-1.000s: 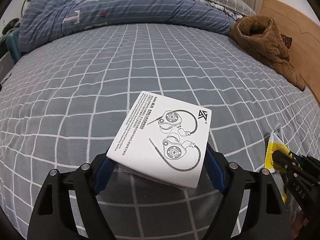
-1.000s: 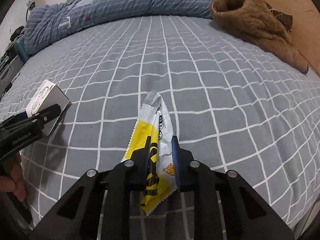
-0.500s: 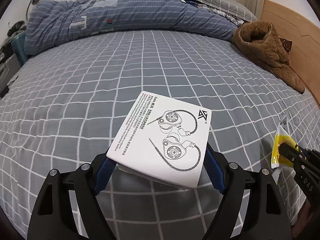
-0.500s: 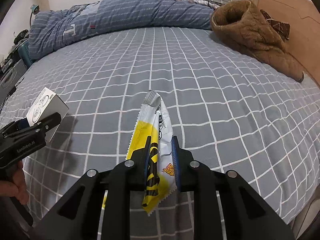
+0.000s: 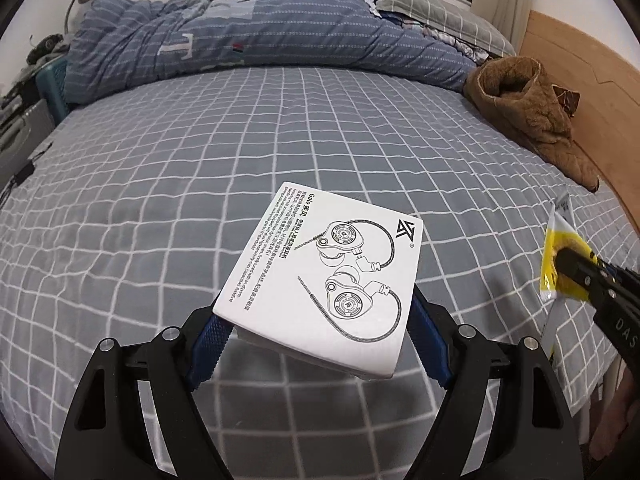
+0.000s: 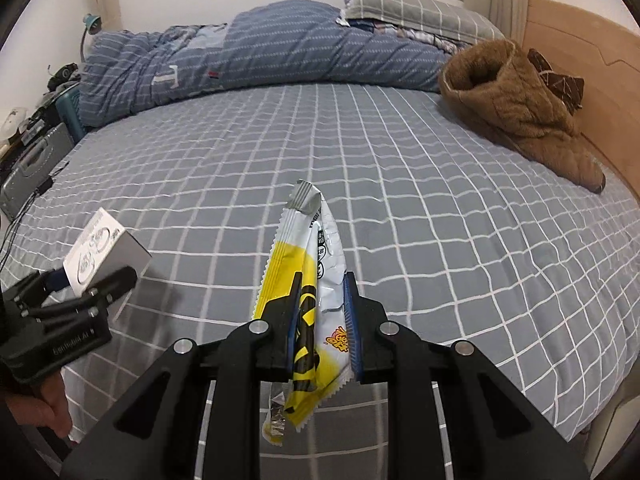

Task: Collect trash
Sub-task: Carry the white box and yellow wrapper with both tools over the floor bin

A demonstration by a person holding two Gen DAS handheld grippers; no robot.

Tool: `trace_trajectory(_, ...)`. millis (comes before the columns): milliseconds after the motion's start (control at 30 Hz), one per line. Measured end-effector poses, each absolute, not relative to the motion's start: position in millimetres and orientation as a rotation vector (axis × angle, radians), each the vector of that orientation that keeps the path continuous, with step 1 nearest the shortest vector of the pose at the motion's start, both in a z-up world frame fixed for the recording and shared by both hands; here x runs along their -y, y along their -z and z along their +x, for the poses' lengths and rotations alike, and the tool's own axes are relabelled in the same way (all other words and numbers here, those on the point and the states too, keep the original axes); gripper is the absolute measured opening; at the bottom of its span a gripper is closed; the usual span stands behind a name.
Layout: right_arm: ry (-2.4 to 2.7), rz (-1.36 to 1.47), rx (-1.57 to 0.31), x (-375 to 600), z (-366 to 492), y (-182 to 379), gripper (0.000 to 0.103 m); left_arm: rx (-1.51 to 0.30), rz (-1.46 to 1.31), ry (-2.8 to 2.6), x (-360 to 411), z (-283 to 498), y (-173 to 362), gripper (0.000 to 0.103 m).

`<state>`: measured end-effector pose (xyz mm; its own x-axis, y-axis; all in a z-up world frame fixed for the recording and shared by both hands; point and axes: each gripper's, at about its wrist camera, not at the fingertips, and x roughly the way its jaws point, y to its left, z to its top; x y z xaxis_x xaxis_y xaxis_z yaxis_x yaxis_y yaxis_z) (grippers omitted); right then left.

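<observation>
A white earphone box with line drawings of earbuds is clamped between the blue pads of my left gripper, held well above the bed. In the right wrist view that box and the left gripper show at the far left, with a hand below. My right gripper is shut on a yellow and white snack wrapper that sticks up between its fingers and hangs crumpled below them. The same wrapper appears at the right edge of the left wrist view.
The bed has a grey checked sheet. A blue striped duvet lies bunched along its far side, with a checked pillow behind. A brown fleece garment lies by the wooden headboard. Cluttered items stand off the bed's left edge.
Both grippers have risen and drawn back from the bed, each still carrying its item; more of the room and the bed's near edge now show.
</observation>
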<state>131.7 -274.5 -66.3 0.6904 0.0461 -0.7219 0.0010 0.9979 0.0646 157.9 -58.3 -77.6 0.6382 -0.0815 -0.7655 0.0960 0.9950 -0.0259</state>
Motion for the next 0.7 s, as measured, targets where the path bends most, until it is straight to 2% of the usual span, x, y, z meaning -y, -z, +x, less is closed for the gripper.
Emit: trace_trajectory(700,-0.093,0.03,-0.762,206,69,52,0.018,-0.844,-0.036,0.026,-14,67,59,0.078)
